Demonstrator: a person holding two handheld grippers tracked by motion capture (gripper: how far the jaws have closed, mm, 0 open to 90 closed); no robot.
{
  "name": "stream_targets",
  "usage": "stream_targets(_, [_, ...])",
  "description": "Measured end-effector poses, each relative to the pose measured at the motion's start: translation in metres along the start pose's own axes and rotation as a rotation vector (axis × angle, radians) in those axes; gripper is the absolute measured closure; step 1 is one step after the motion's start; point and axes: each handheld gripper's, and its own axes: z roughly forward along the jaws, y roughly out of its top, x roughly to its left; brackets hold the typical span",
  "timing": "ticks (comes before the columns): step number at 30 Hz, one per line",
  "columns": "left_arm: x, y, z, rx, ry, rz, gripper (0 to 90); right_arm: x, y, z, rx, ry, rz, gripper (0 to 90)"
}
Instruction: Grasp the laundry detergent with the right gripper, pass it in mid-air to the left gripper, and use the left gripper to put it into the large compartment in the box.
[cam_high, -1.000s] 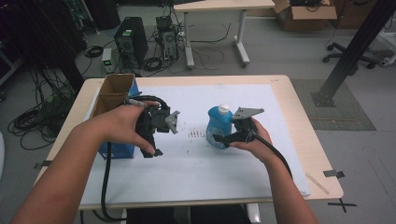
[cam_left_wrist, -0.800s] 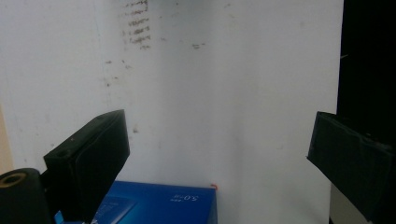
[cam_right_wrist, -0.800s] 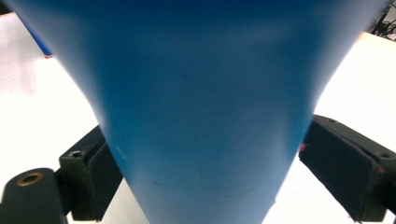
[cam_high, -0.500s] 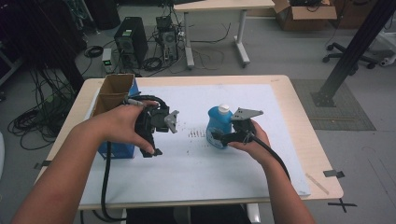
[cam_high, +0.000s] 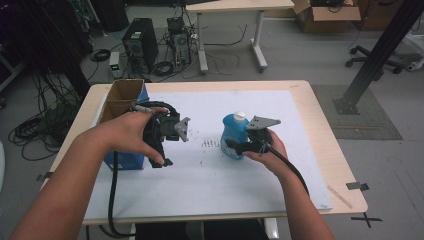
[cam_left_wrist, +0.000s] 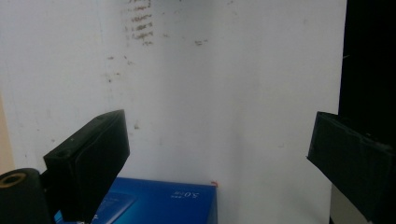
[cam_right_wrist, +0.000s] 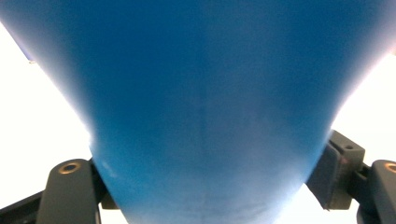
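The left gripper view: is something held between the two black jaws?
No, the left gripper has wide-open jaws with bare white table sheet between them.

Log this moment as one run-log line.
right hand-held gripper: jaws just closing, pads against blue bottle | bottle: upright on white mat | left hand-held gripper: open, nothing between jaws

The high view is evenly but dimly lit from overhead, with a slightly soft, low-detail look. The white mat (cam_high: 210, 175) on the desk (cam_high: 320, 130) is the brightest patch, and the floor darkens toward 10 o'clock. Shadows under the forearms are faint and diffuse. In the left gripper view the mat is bright and flat, the black jaws are underexposed and soft-edged, and a black band runs down at 3 o'clock. In the right gripper view the blue bottle (cam_right_wrist: 205, 107) is too close and fully out of focus, while the corners at 9 and 3 o'clock blow out to white glare.
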Motion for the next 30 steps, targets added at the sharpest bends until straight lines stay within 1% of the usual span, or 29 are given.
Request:
stream_targets(4, [0.0001,-0.0005,-0.0003,-0.001,0.000,-0.002,5.7,0.0005,-0.0006,0.0003,-0.005,-0.003,-0.003,28.7])
stream_targets(10, [0.0003,-0.0005,0.0001,-0.003,0.002,0.000,5.8,0.0011,-0.0009,0.0005,-0.010,0.000,-0.011,30.8])
stream_targets(17, [0.0003,0.0000,-0.0002,-0.003,0.001,-0.002,5.7,0.0013,-0.0035,0.0008,-0.025,0.008,-0.007,34.2])
stream_targets(21, [0.0008,0.0001,0.0001,0.001,0.009,-0.006,5.9,0.0015,-0.0042,0.0006,-0.029,0.013,-0.010,35.2])
stream_targets(23, [0.0010,0.0003,0.0000,-0.001,0.009,-0.006,5.8,0.0019,-0.0046,0.0007,-0.032,0.015,-0.011,37.1])
stream_targets(26, [0.0012,0.0012,0.0000,-0.001,0.008,-0.004,5.8,0.0033,-0.0050,0.0011,-0.041,0.025,-0.023,42.2])
stream_targets(30, [0.0013,0.0029,-0.0002,-0.002,0.010,-0.001,5.8,0.0036,-0.0060,0.0014,-0.049,0.022,-0.024,42.9])
